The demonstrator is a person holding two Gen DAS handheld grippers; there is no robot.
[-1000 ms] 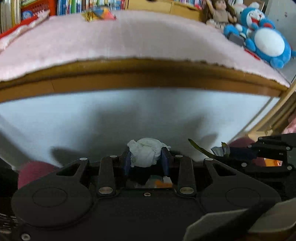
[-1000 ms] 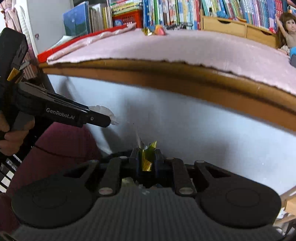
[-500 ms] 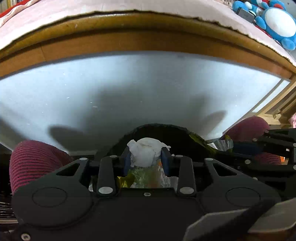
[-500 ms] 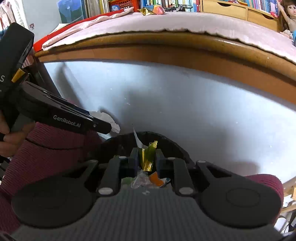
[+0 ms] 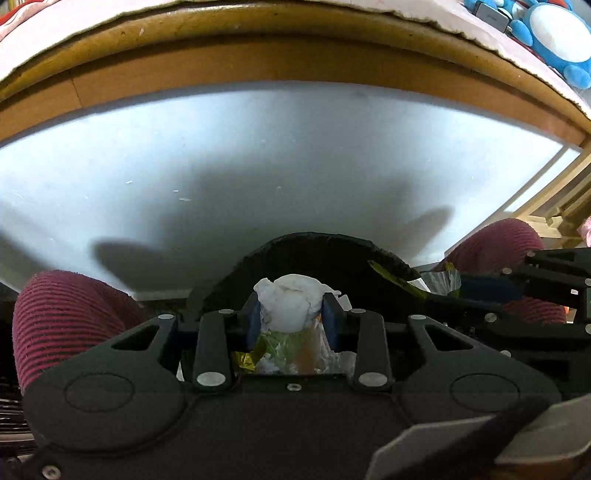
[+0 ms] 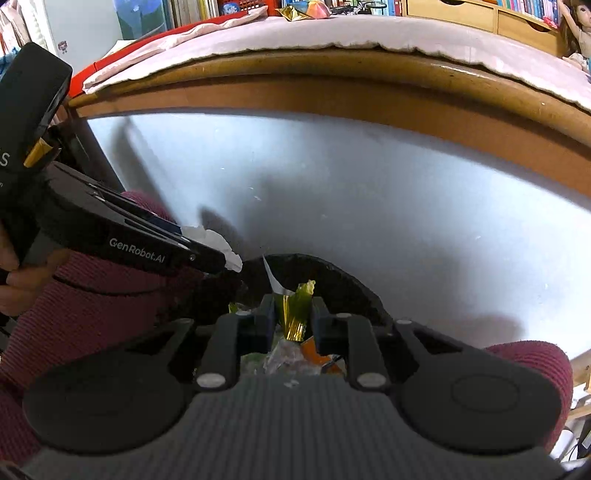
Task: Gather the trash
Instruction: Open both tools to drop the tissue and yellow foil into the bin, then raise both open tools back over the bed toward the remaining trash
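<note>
In the left wrist view, a crumpled white tissue (image 5: 291, 302) is clamped between the narrowed fingers of the left gripper (image 5: 291, 317), above the black bin (image 5: 314, 247) where wrappers lie. In the right wrist view, a gold-green foil wrapper (image 6: 295, 310) is pinched by the right gripper (image 6: 293, 325) over the same bin (image 6: 332, 273), below the table edge (image 6: 332, 88).

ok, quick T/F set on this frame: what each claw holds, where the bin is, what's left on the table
1. The left claw is shut on a white tissue wad. True.
2. The right claw is empty. False: it is shut on a green-gold foil wrapper.
3. A black bin holding trash sits below both claws. True.
4. The bin stands on the tabletop. False: it is below the table edge, by the person's knees.
5. A colourful wrapper lies on the table's far side. True.
</note>
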